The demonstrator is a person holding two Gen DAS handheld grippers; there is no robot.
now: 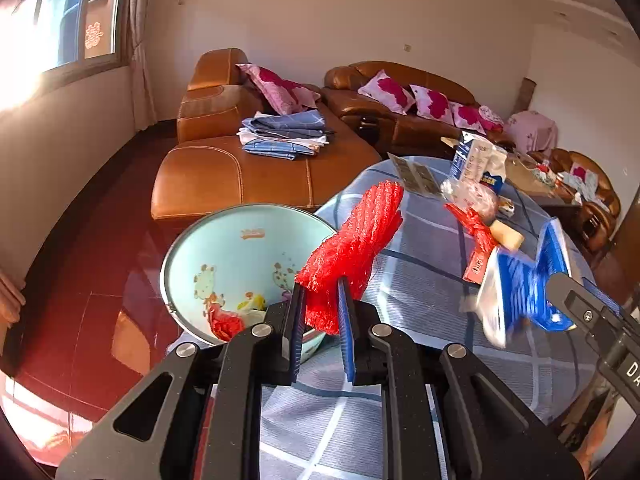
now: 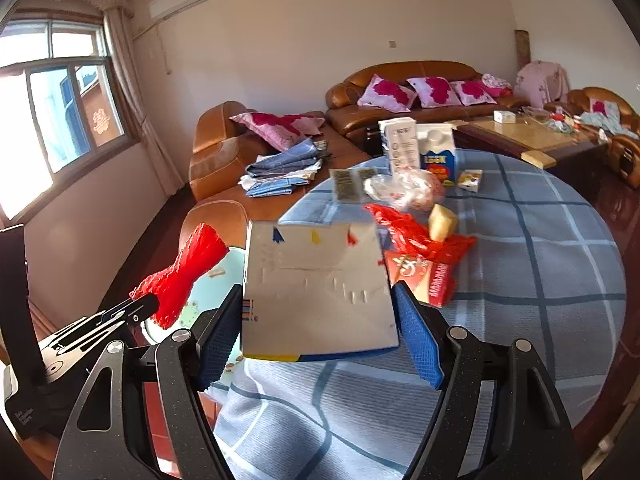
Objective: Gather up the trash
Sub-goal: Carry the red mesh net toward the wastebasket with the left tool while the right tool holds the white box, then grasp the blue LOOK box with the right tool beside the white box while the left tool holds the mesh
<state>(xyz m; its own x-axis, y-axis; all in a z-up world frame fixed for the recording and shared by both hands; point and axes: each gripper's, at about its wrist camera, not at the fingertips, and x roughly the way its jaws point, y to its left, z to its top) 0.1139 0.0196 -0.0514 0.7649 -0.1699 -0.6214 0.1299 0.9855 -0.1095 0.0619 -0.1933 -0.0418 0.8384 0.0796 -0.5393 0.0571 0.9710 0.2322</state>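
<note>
My left gripper [image 1: 322,300] is shut on a red foam net sleeve [image 1: 356,248] and holds it above the table edge, beside a light blue basin [image 1: 224,248] that holds some red and yellow scraps. The sleeve also shows in the right wrist view [image 2: 188,272]. My right gripper [image 2: 318,320] is shut on a flat white carton with a blue edge [image 2: 316,288], held above the table; it shows blurred in the left wrist view [image 1: 516,292]. A red plastic bag [image 2: 416,236], a red packet [image 2: 428,280] and a clear bag [image 2: 408,190] lie on the checked tablecloth [image 2: 540,260].
Milk cartons [image 2: 416,152], a small box [image 2: 470,180], a yellowish block [image 2: 442,222] and a leaflet [image 2: 348,184] sit at the table's far side. A brown leather sofa [image 1: 248,168] with folded cloths stands behind the basin. A coffee table [image 2: 528,136] is at the far right.
</note>
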